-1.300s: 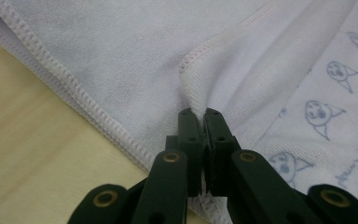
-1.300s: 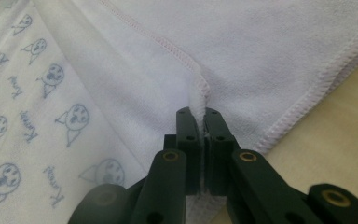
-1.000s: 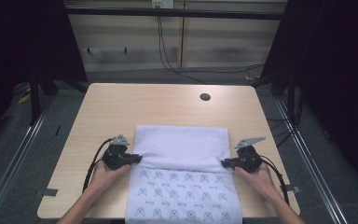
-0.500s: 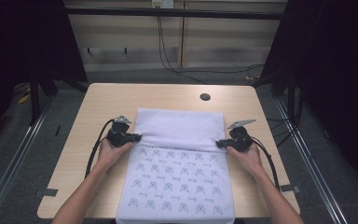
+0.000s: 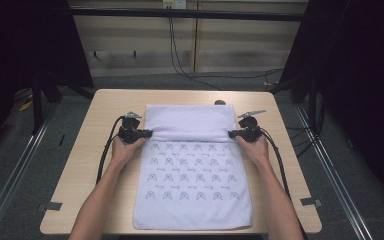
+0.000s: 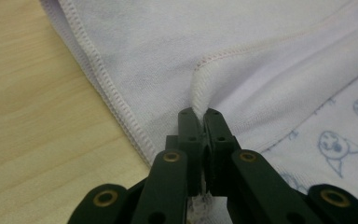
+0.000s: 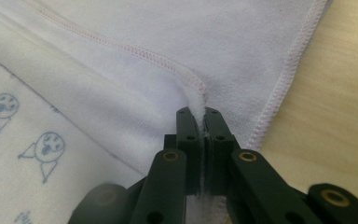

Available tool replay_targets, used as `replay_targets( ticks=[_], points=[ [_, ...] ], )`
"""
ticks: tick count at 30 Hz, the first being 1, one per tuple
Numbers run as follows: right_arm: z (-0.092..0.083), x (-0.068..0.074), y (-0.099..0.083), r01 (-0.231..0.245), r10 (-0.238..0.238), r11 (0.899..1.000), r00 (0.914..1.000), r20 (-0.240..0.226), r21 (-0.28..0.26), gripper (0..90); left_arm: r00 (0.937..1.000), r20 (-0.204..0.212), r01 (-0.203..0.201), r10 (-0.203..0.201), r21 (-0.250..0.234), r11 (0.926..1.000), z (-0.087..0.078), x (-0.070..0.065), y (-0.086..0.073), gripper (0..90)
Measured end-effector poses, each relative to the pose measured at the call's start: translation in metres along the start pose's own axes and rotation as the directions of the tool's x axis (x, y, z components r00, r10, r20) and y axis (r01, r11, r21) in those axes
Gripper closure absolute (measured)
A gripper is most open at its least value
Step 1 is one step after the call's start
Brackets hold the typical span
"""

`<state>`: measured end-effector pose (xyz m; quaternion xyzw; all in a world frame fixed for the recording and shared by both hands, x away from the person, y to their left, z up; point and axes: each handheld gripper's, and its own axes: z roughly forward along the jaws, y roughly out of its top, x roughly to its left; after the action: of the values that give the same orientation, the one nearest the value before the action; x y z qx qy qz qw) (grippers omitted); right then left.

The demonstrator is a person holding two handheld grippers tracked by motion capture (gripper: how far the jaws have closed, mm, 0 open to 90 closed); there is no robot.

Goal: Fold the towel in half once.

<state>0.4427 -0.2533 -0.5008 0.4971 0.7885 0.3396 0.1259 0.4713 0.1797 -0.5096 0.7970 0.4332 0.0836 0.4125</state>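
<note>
A light wooden table (image 5: 105, 107) stood on a grey floor (image 5: 25, 165). Behind it ran a pale panelled wall (image 5: 230, 45) under a dark rail (image 5: 190, 13), with black cables (image 5: 180, 60) hanging down to the floor. Dark curtains (image 5: 360, 75) closed both sides. Metal tracks (image 5: 10, 190) flanked the table.

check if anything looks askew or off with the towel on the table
Nothing stands out. The towel lies flat and square on the table, its near edge hanging slightly past the table's front. The left tongs and right tongs each pinch a corner of the folded-over flap, level with each other.
</note>
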Motion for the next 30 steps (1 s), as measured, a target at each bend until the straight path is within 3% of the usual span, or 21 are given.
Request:
replay_targets(
  ticks=[2, 3, 4, 6, 8, 10, 13, 14, 15, 19, 21, 22, 26, 28, 29, 30],
  points=[
    [0.001, 0.002, 0.005, 0.009, -0.009, 1.0, 1.0, 0.002, 0.015, 87.0, 0.9994, -0.002, -0.036, 0.036, 0.006, 0.9993, -0.002, -0.001, -0.001, 87.4],
    [0.001, 0.003, 0.005, 0.009, -0.009, 1.0, 1.0, 0.002, 0.015, 87.0, 0.9998, 0.012, -0.013, 0.013, -0.002, 0.9999, -0.004, 0.0, -0.002, 87.6],
    [0.0, 0.001, 0.004, 0.009, -0.009, 1.0, 0.9998, -0.015, 0.007, 87.0, 0.9993, 0.01, -0.036, 0.036, 0.001, 0.9993, -0.007, 0.0, -0.001, 87.6],
    [-0.01, -0.005, 0.003, -0.016, 0.013, 0.999, 0.9984, -0.055, -0.048, 87.0, 0.9982, 0.043, -0.041, 0.042, -0.014, 0.999, -0.015, -0.002, 0.001, 87.6],
    [-0.024, -0.009, 0.006, -0.043, 0.032, 0.992, 0.9955, -0.089, -0.12, 87.0, 0.9956, 0.045, -0.08, 0.082, -0.04, 0.996, -0.026, -0.009, 0.007, 87.6],
    [-0.04, -0.008, 0.012, -0.031, 0.014, 0.984, 0.9946, -0.103, -0.174, 86.9, 0.9931, 0.058, -0.098, 0.103, -0.077, 0.9922, -0.039, -0.014, 0.013, 87.5],
    [-0.066, -0.003, 0.02, -0.009, -0.02, 0.971, 0.9926, -0.12, -0.239, 86.9, 0.9907, 0.11, -0.062, 0.08, -0.157, 0.9857, -0.068, -0.02, 0.02, 87.5],
    [-0.074, 0.0, 0.021, -0.002, -0.031, 0.967, 0.9916, -0.126, -0.256, 86.9, 0.9889, 0.112, -0.078, 0.097, -0.166, 0.983, -0.078, -0.023, 0.022, 87.5],
    [-0.083, 0.002, 0.022, 0.006, -0.045, 0.961, 0.9901, -0.133, -0.277, 86.9, 0.9864, 0.109, -0.101, 0.122, -0.179, 0.9785, -0.09, -0.028, 0.023, 87.5],
    [-0.116, 0.021, 0.02, 0.046, -0.106, 0.94, 0.9809, -0.163, -0.339, 86.9, 0.9798, 0.125, -0.123, 0.156, -0.237, 0.9636, -0.127, -0.041, 0.028, 87.5],
    [-0.13, 0.029, 0.018, 0.064, -0.13, 0.932, 0.9778, -0.164, -0.355, 86.9, 0.9782, 0.135, -0.12, 0.158, -0.251, 0.9605, -0.134, -0.044, 0.028, 87.5],
    [-0.142, 0.035, 0.017, 0.076, -0.15, 0.925, 0.9732, -0.174, -0.372, 86.9, 0.9737, 0.13, -0.146, 0.187, -0.274, 0.9506, -0.152, -0.052, 0.03, 87.5],
    [-0.169, 0.046, 0.016, 0.119, -0.195, 0.908, 0.9684, -0.155, -0.401, 86.8, 0.9609, 0.167, -0.157, 0.221, -0.329, 0.9313, -0.181, -0.069, 0.031, 87.5],
    [-0.183, 0.05, 0.015, 0.136, -0.217, 0.898, 0.9644, -0.152, -0.418, 86.8, 0.9582, 0.169, -0.157, 0.23, -0.361, 0.9191, -0.194, -0.078, 0.031, 87.6],
    [-0.183, 0.05, 0.015, 0.136, -0.217, 0.898, 0.9644, -0.152, -0.418, 86.8, 0.9582, 0.169, -0.157, 0.23, -0.361, 0.9191, -0.194, -0.078, 0.031, 87.6],
    [-0.197, 0.057, 0.011, 0.154, -0.239, 0.884, 0.9606, -0.143, -0.442, 86.8, 0.9534, 0.186, -0.157, 0.237, -0.365, 0.9176, -0.2, -0.083, 0.029, 87.5]
  ],
)
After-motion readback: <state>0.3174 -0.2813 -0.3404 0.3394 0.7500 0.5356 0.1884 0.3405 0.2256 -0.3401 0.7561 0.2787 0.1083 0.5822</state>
